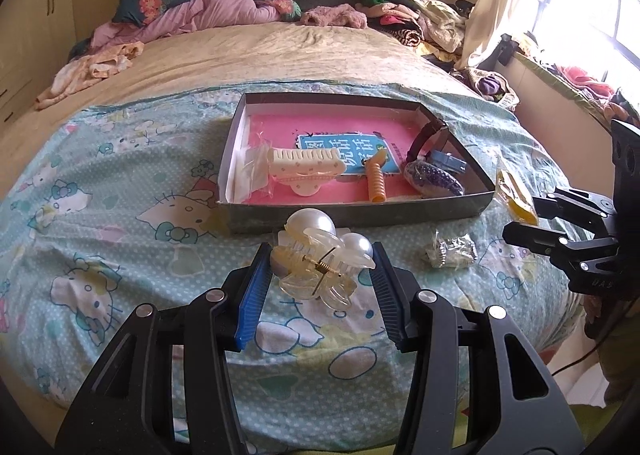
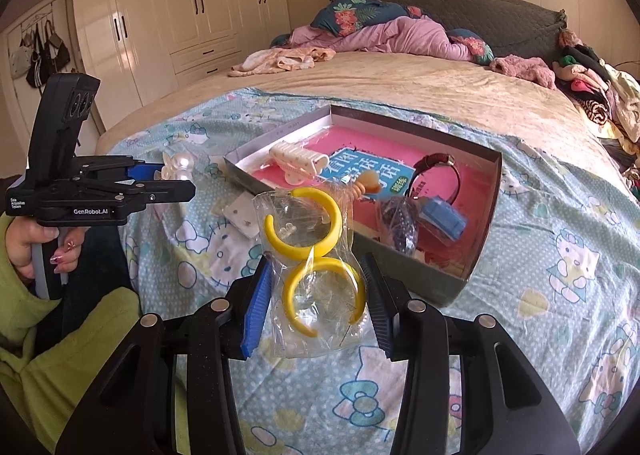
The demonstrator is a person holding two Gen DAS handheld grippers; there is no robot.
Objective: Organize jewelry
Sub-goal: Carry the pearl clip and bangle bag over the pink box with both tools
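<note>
My left gripper [image 1: 320, 255] is shut on a clear hair claw with big pearls [image 1: 320, 251], held just above the bedspread in front of the box. The right wrist view shows the same gripper [image 2: 168, 179] and the claw [image 2: 178, 167] at the left. My right gripper [image 2: 316, 263] is shut on a clear bag of yellow hoop earrings [image 2: 312, 255], which stands up between the pads. In the left wrist view that gripper [image 1: 516, 223] and the yellow bag [image 1: 516, 195] sit at the right. The open grey box [image 1: 236, 131] holds a cream hair clip [image 1: 304, 171], an orange spiral piece [image 1: 376, 183], a watch [image 2: 436, 167], a blue item [image 2: 444, 219] and bagged dark beads [image 1: 432, 179].
The box lies on a cartoon-cat bedspread [image 1: 120, 183] with a pink book [image 1: 360, 135] inside it. A small bag with a silver piece [image 1: 452, 251] and a white earring card [image 2: 240, 215] lie loose on the spread. Clothes are piled at the bed's head. A hand in a green sleeve [image 2: 36, 239] grips the left tool.
</note>
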